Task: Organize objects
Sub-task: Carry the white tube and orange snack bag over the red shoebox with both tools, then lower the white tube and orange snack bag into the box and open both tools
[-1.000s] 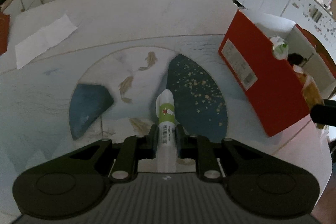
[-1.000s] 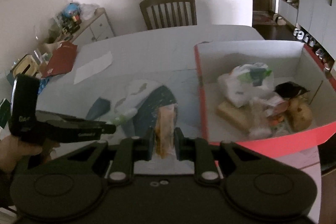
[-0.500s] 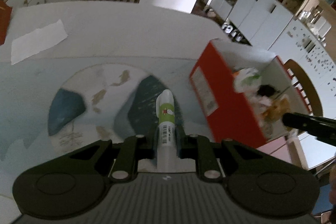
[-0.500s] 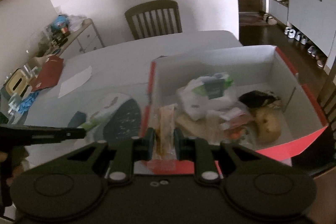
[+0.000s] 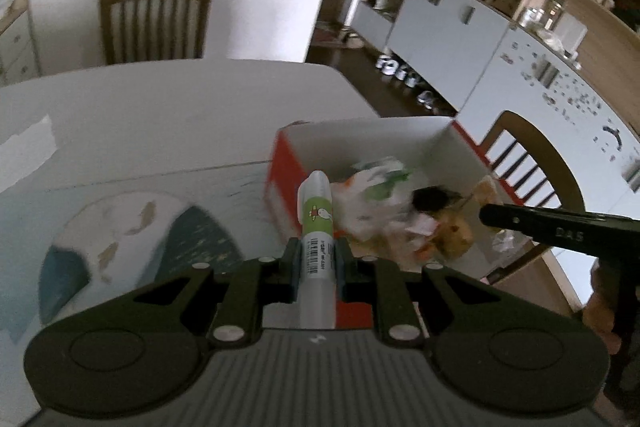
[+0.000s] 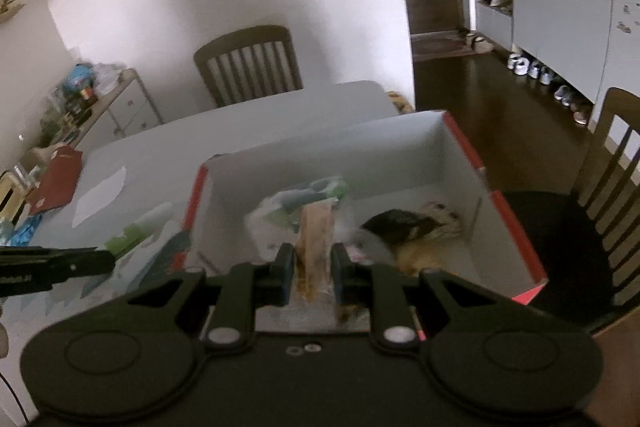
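We are carrying two things to the red box (image 6: 516, 223) on the table (image 5: 168, 107). The left tongs (image 5: 316, 259) are clamped on a glue stick (image 5: 317, 223), its cap reaching over the box's near left corner. The right tongs (image 6: 312, 267) are pinched tight on a tan, clear-wrapped snack packet (image 6: 316, 235), hanging above the box's interior, where a white bag (image 6: 292, 203) and a dark lump are lying. We judge this the delivery step; next, each load needs lowering inside the box walls before we are letting go. Only the right view is showing the box's whole floor; only the left view is showing the fish-print mat (image 5: 132, 227) beside the box.
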`<state>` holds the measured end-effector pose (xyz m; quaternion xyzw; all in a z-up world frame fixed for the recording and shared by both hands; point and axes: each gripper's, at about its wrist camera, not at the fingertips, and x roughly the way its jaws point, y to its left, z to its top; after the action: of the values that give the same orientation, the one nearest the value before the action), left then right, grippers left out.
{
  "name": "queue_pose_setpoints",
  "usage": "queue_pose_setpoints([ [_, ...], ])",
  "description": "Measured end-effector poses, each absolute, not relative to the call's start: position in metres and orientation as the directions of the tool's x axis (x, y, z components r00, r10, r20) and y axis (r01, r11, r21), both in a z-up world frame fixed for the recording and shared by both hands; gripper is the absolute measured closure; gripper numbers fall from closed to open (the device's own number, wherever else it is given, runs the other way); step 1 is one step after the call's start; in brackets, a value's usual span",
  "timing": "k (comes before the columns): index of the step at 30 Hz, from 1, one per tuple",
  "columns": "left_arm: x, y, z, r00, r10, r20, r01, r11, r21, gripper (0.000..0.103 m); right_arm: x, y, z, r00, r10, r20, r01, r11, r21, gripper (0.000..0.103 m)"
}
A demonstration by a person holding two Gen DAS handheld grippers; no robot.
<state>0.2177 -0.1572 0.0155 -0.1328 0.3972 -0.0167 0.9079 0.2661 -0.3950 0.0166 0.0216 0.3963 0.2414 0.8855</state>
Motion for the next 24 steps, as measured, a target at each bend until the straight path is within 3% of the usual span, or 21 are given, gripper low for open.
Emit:
queue_pose_setpoints([
  [11, 0.274, -0.229, 0.017, 0.674, -0.202, -0.711, 0.109, 0.978, -0.175, 0.087, 0.287, -0.425, 0.002, 0.586, 0.382, -0.715, -0.347, 0.915, 0.205, 0.085],
  [24, 0.332, -0.274, -0.018, 0.601, -0.192, -0.776, 0.205, 0.975, -0.082, 0.087, 0.311, -0.424, -0.020, 0.545, 0.361, -0.757, -0.336, 0.921, 0.197, 0.085],
])
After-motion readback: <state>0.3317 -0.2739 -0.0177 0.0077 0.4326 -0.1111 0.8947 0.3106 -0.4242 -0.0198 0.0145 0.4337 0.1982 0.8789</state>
